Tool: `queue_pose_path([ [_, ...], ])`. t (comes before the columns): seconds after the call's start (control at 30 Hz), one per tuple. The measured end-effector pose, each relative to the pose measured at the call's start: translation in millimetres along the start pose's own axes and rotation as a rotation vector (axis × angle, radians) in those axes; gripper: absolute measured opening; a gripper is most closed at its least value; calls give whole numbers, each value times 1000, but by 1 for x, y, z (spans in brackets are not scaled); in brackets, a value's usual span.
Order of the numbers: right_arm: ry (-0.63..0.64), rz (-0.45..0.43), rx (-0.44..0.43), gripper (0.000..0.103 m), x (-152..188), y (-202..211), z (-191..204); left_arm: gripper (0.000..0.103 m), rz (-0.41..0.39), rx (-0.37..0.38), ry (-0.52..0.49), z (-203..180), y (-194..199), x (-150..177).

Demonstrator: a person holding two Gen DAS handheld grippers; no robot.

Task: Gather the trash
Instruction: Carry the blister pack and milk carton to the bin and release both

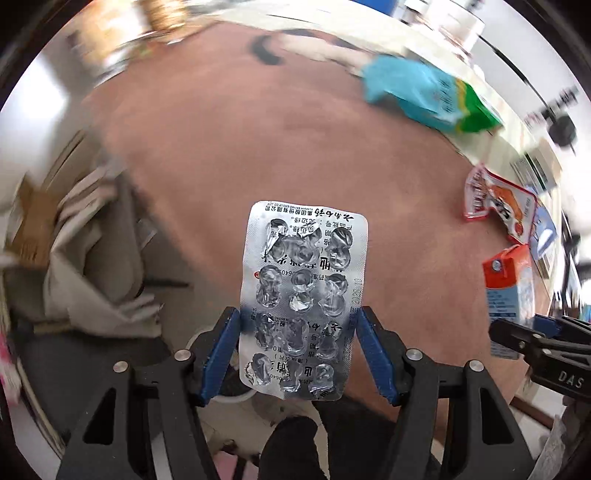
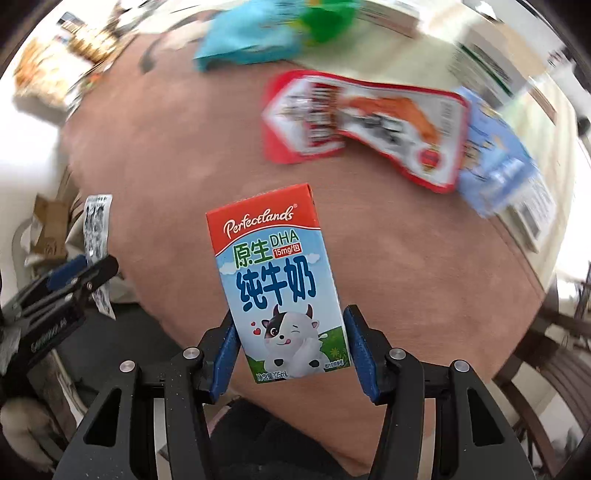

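My left gripper (image 1: 297, 343) is shut on an empty silver pill blister pack (image 1: 304, 291) and holds it above the brown table's near edge. My right gripper (image 2: 290, 350) is shut on a small blue and red milk carton (image 2: 280, 284), held upright above the table. The carton also shows in the left wrist view (image 1: 509, 291), and the blister pack in the right wrist view (image 2: 98, 236). On the table lie a red and white snack wrapper (image 2: 369, 125) and a teal and green bag (image 2: 266, 33).
The brown table (image 1: 258, 129) fills both views. A light blue box (image 2: 498, 173) lies right of the red wrapper. A bin with crumpled paper and cardboard (image 1: 85, 258) sits off the table's left side. A chair (image 2: 546, 362) stands at the right.
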State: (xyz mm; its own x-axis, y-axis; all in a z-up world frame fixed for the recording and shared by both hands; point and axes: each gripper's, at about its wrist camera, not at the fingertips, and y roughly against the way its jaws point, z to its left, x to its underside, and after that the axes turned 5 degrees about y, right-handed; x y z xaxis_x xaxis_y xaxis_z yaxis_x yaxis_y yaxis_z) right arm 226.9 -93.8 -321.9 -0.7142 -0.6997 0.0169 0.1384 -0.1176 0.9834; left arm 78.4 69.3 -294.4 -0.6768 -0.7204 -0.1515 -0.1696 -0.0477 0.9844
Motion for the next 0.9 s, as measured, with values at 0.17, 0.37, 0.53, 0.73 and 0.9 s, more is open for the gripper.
queue_pose_path([
  [0.17, 111, 6, -39, 57, 8, -15, 67, 62, -15, -17, 156, 63, 8, 43],
  [0.37, 270, 58, -53, 57, 40, -64, 158, 62, 35, 21, 378, 155, -25, 113],
  [0.53, 361, 115, -36, 57, 76, -150, 207, 62, 128, 108, 573, 231, -111, 173],
  [0.73, 335, 248, -65, 57, 100, -311, 222, 64, 253, 236, 703, 282, -251, 225],
  [0.9, 357, 325, -137, 62, 115, -421, 224, 100, 245, 139, 682, 297, -321, 243],
])
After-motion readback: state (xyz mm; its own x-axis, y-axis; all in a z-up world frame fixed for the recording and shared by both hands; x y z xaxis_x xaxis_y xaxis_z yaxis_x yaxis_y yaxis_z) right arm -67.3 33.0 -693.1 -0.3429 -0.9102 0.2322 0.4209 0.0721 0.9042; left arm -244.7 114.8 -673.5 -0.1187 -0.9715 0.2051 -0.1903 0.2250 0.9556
